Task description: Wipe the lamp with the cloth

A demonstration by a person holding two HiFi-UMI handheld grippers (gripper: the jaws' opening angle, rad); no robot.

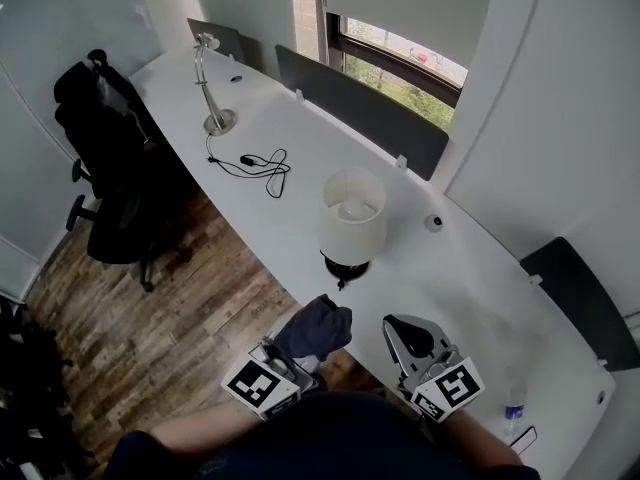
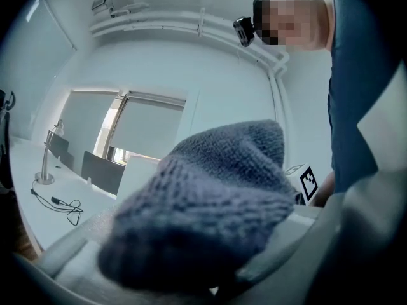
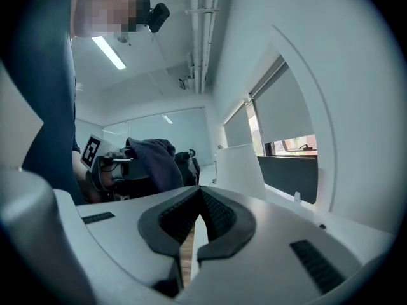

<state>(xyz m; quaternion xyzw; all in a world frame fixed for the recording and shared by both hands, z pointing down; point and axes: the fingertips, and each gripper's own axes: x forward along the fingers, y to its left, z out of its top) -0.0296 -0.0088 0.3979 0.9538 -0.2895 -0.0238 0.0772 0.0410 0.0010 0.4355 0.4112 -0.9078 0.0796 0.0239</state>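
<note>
A table lamp with a white shade (image 1: 352,214) and a dark base (image 1: 347,266) stands near the front edge of the long white desk (image 1: 470,288). My left gripper (image 1: 300,353) is held below the desk edge, tilted upward and shut on a dark blue cloth (image 1: 317,326). That cloth (image 2: 210,202) fills the left gripper view. To the right of it, my right gripper (image 1: 412,340) is shut with nothing between its black pads (image 3: 216,211). In the right gripper view the lamp shade (image 3: 240,169) stands ahead and the cloth (image 3: 152,157) shows at the left.
A slim desk lamp (image 1: 208,88) stands at the desk's far left, with a black cable (image 1: 262,165) lying beside it. A dark divider panel (image 1: 360,108) runs along the back edge. A black office chair (image 1: 112,168) stands on the wooden floor at the left. A small round white object (image 1: 433,223) sits behind the lamp.
</note>
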